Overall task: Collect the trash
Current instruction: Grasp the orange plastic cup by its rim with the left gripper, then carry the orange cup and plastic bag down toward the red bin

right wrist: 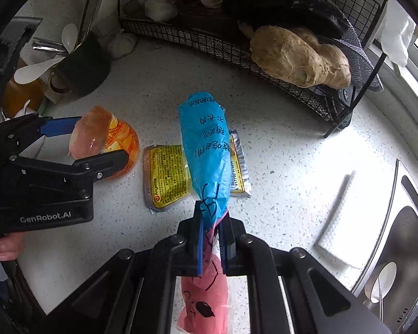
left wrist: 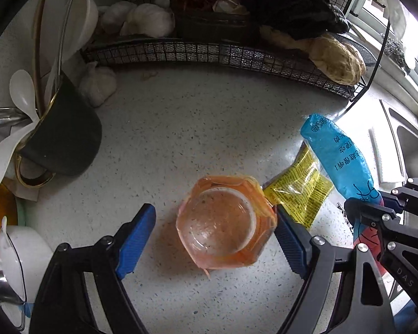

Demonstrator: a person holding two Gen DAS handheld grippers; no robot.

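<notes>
Currently the right gripper is pointed steeply down at the desk, jaws clamped shut on a blue-and-pink wrapper. The pink end is seen trailing back between the fingers; the blue end sticks out forward above the desk. Whether its tip touches anything below cannot be told.

Directly under that wrapper a yellow sachet is laid flat on the desk, partly covered by the blue end in the right wrist view.

The left gripper is also aimed steeply down, jaws held wide apart. An orange plastic cup, crumpled, with a clear round face turned up, is bracketed between them on the desk. The right-hand blue pad is seen at or against the cup's edge; the other pad is clearly apart from it. No squeeze is shown. In the right wrist view the same cup is seen between those fingers, just left of the sachet.

Further back left, a dark utensil holder with white spoons is stood on the desk, garlic bulbs beside it.

Along the back a black wire rack is seen, loaded with more garlic, ginger root and something black. At far right a steel sink is set into the desk, with a white folded cloth beside its rim.
</notes>
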